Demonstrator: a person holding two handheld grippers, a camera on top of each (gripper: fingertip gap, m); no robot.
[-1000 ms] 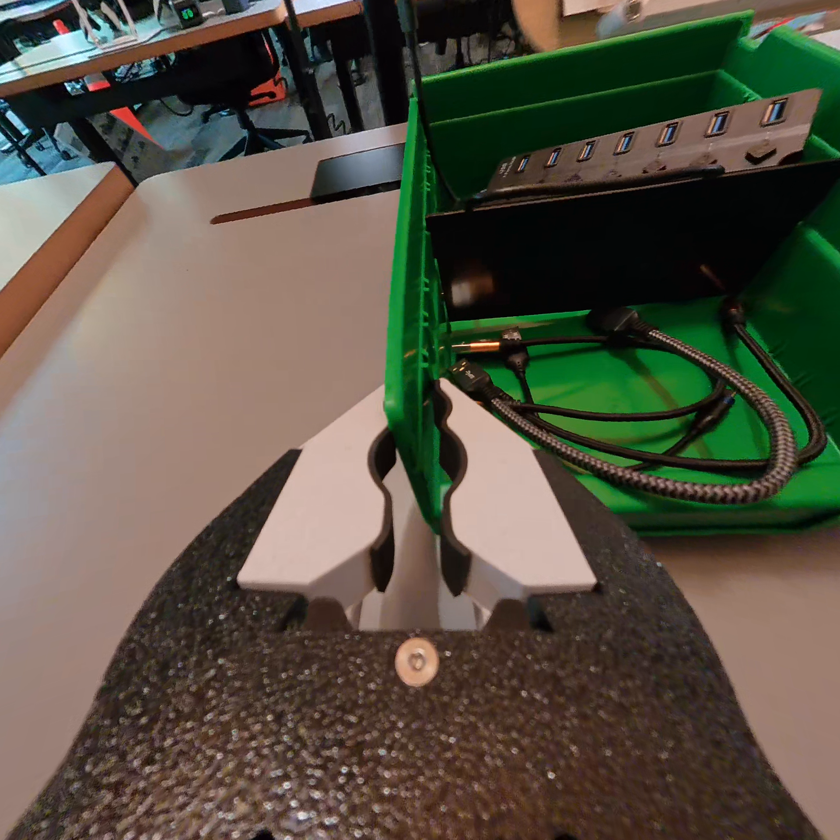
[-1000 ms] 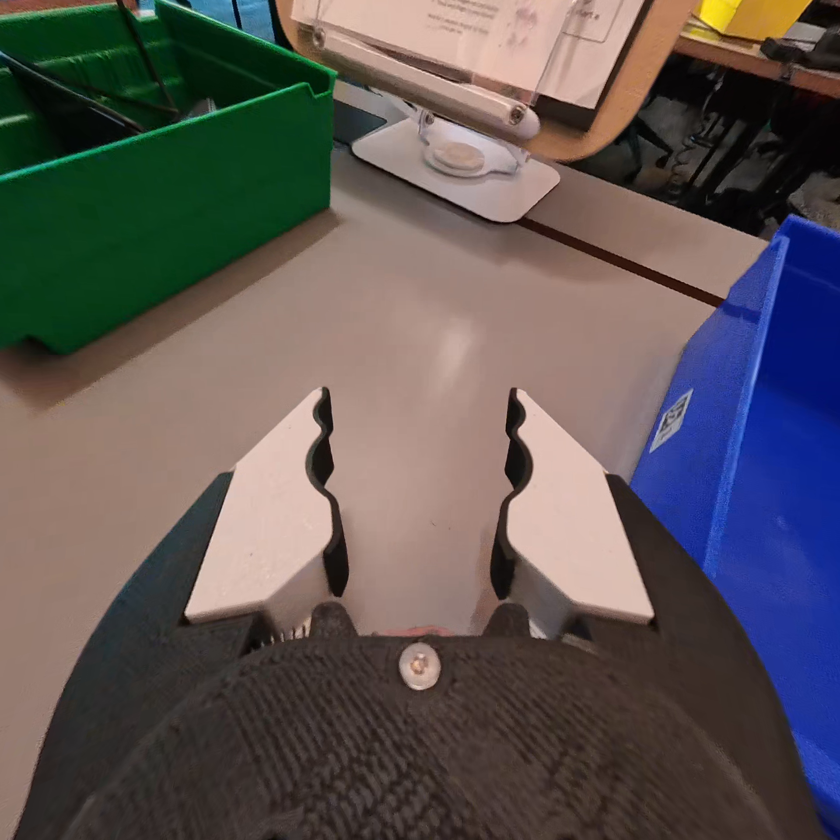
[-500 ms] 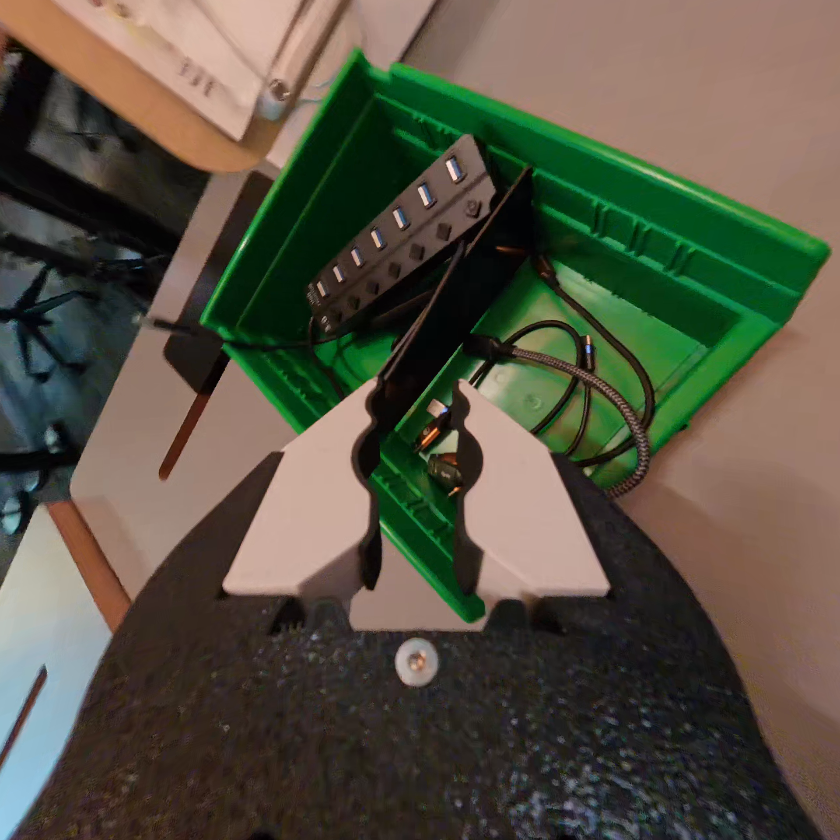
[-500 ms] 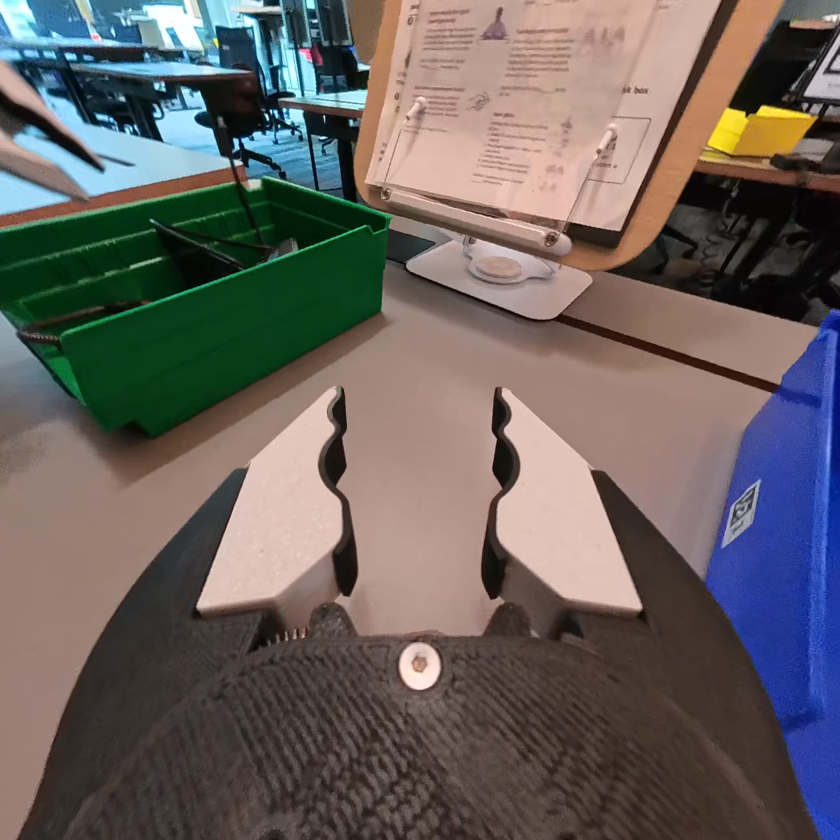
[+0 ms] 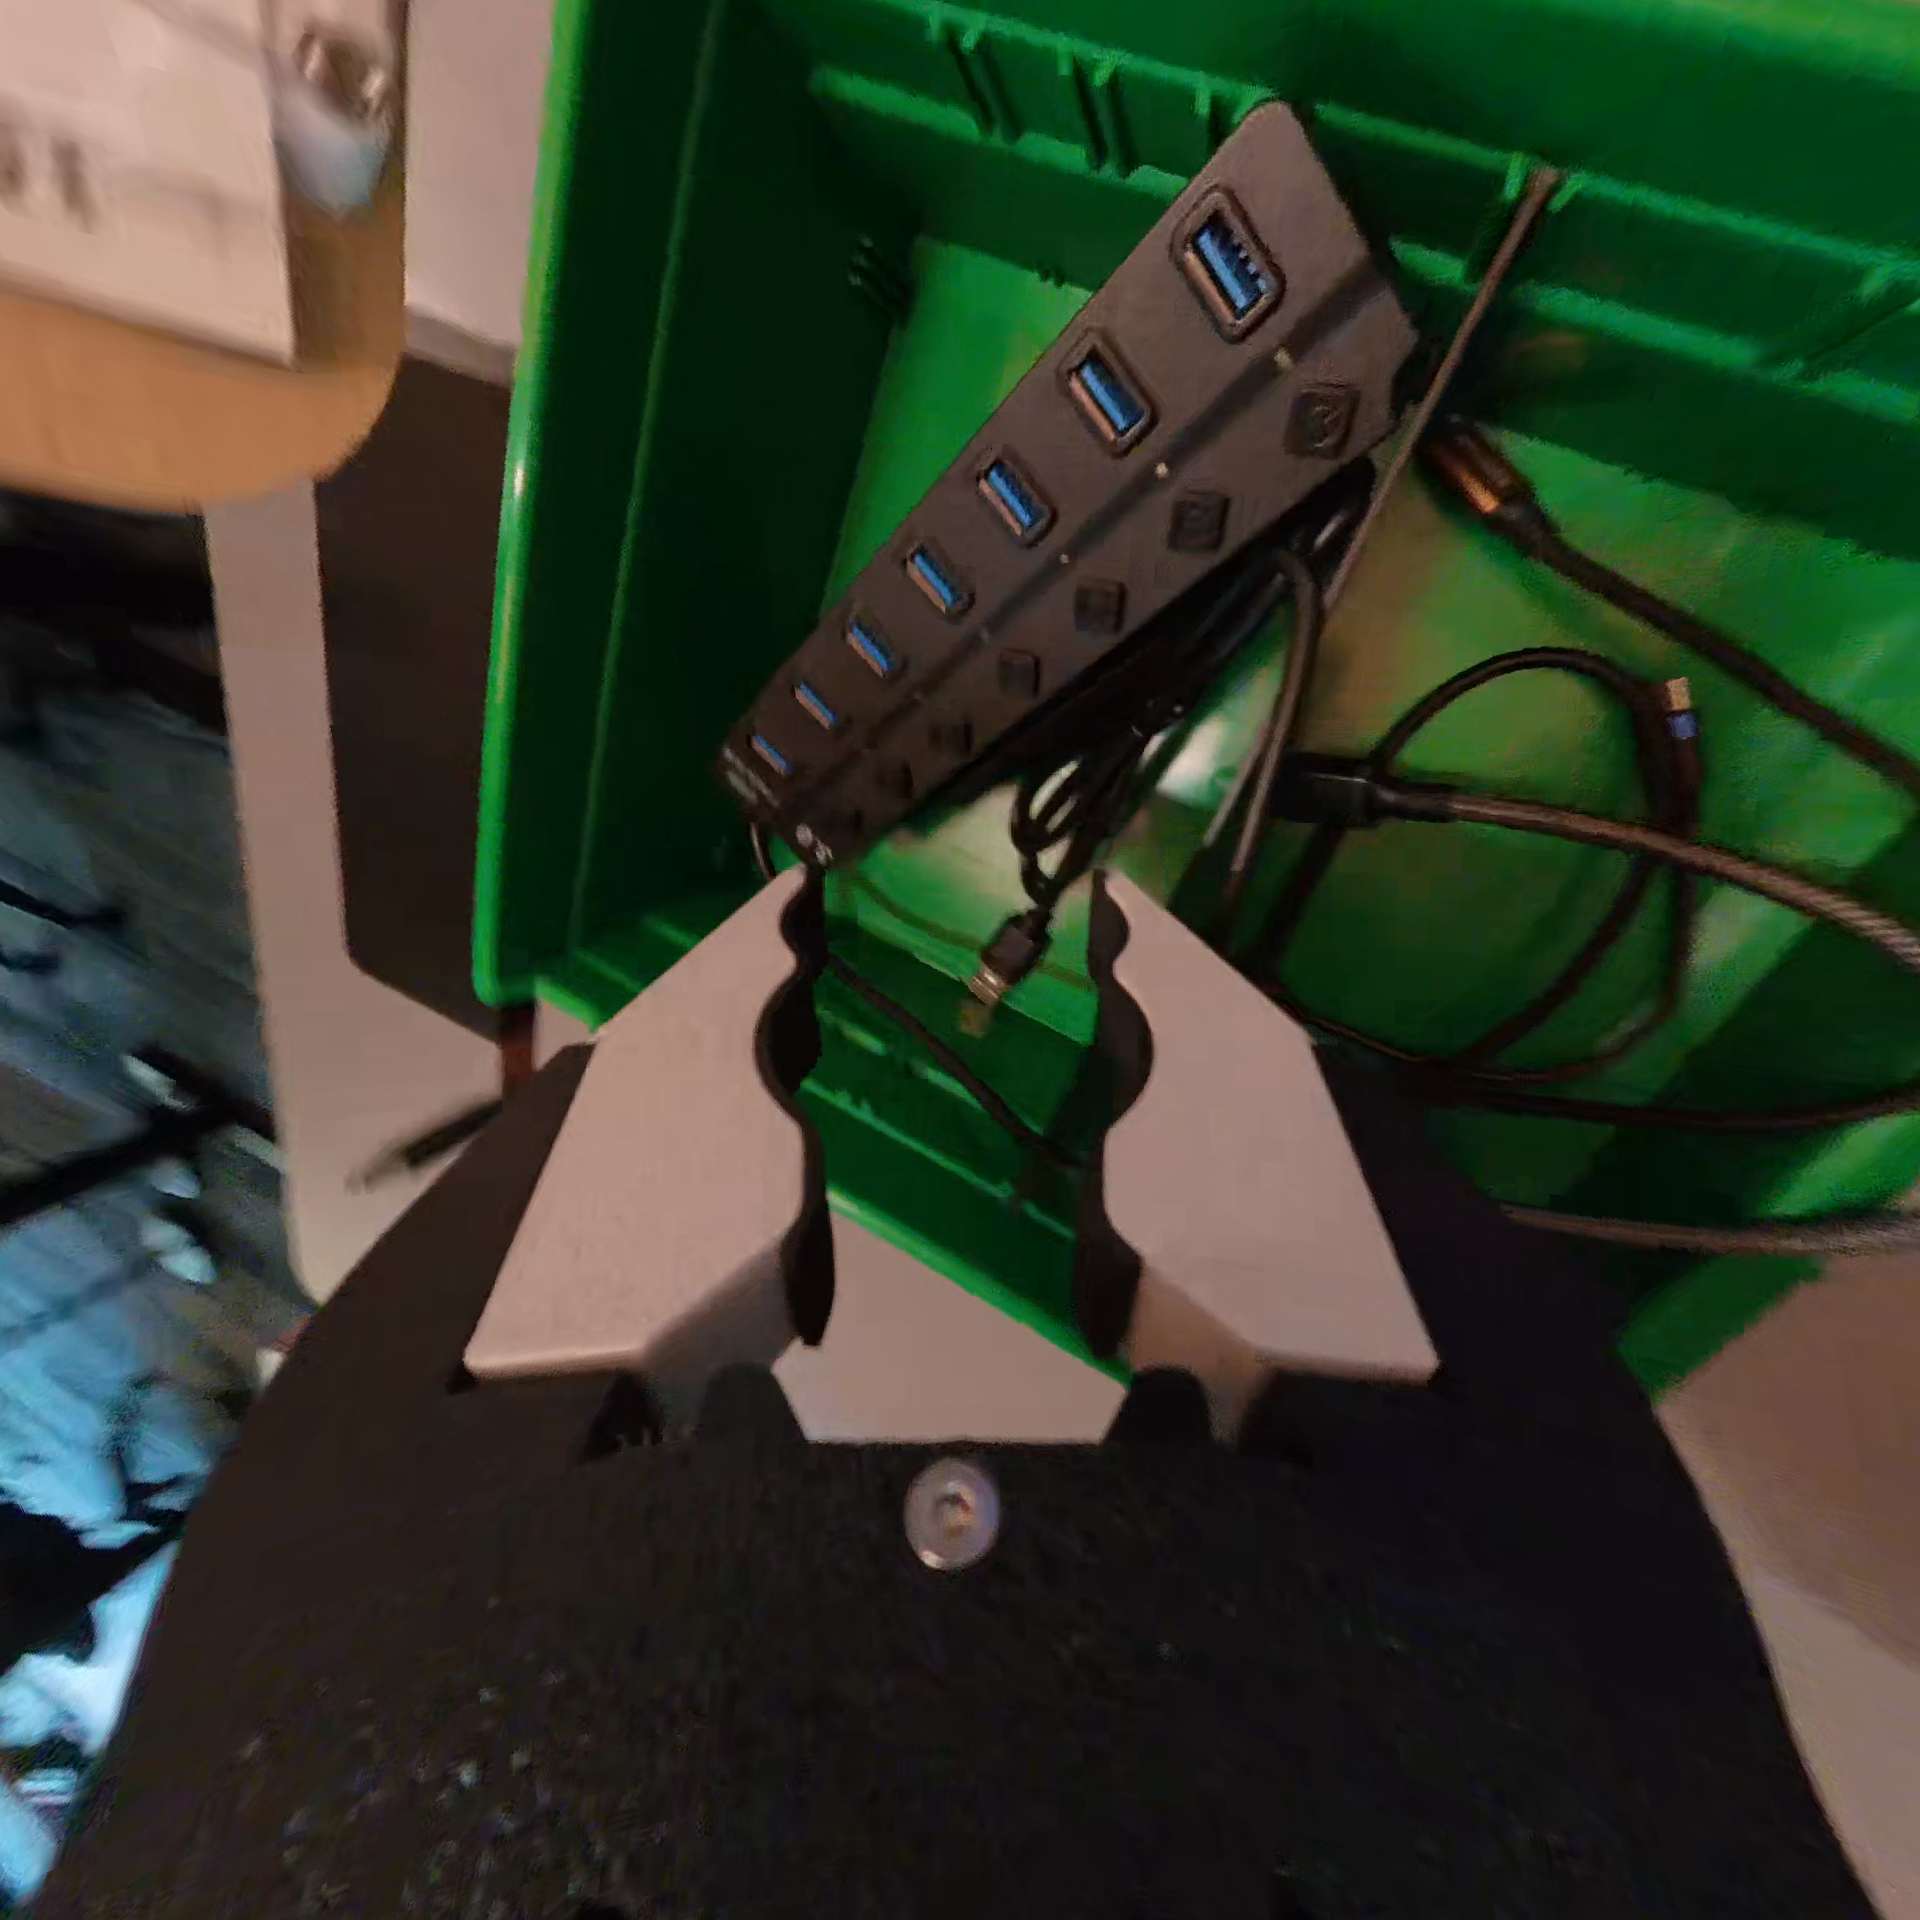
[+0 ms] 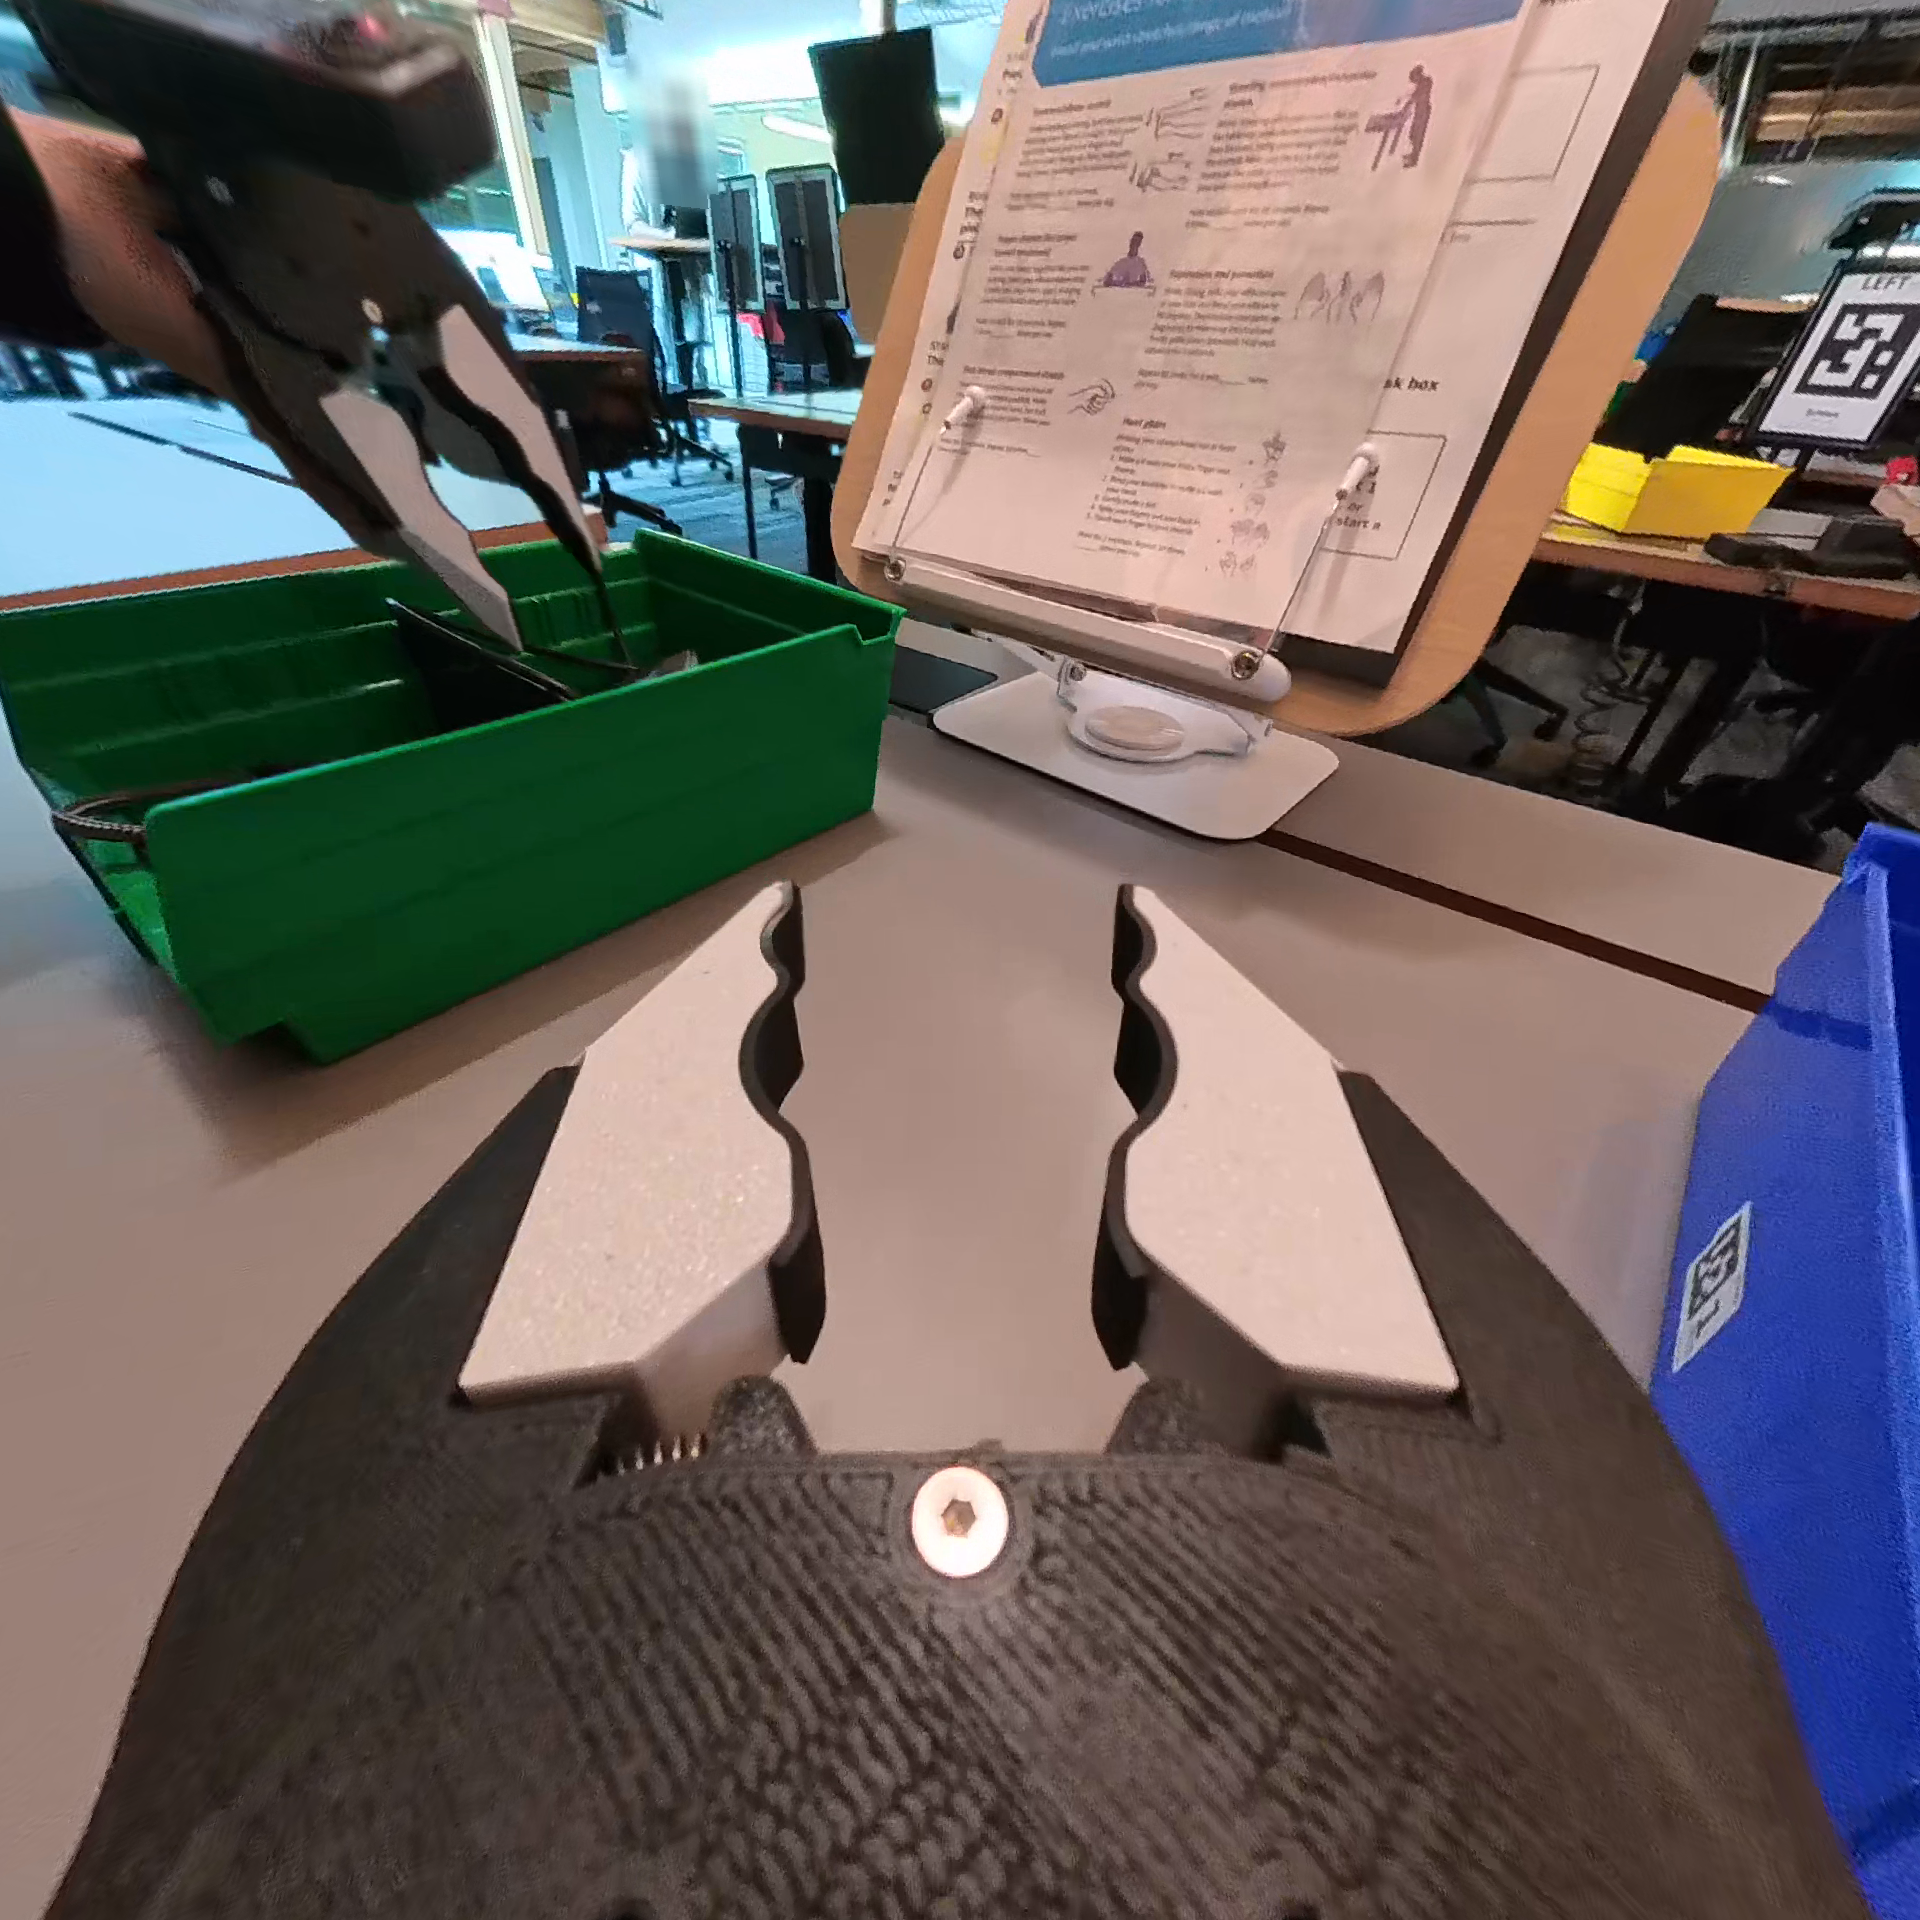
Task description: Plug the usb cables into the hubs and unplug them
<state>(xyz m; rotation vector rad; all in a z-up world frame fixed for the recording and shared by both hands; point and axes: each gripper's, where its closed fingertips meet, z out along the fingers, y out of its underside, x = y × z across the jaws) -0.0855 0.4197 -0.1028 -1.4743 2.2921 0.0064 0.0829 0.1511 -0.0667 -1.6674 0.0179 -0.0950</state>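
1. USB hub (image 5: 1060, 488), a long black plastic bar with a row of blue ports, lies tilted in the rear compartment of the green plastic bin (image 5: 613, 436), just ahead of my left gripper (image 5: 951, 904).
2. My left gripper hangs above the bin with its jaws apart and nothing between them. A second ago they were pinched on the bin's side wall, and half a second ago they stood narrower over the black divider (image 5: 1382, 416).
3. A small black USB plug (image 5: 1003, 961) with a metal tip shows in the gap between my left fingers, lying down in the bin, apart from them.
4. Beyond the divider, a braided grey cable (image 5: 1704, 862) and thin black cables (image 5: 1652, 790) lie coiled on the bin floor, none plugged into the hub.
5. My right gripper (image 6: 956, 914) is held wide and empty above the grey table (image 6: 987, 852), raised since a second ago.
6. From the right wrist view, my left gripper (image 6: 551, 582) dips into the green bin (image 6: 520, 790).
7. A blue plastic bin (image 6: 1808, 1195) sits at the right, and a wooden document stand (image 6: 1538, 499) holding printed sheets rises behind.
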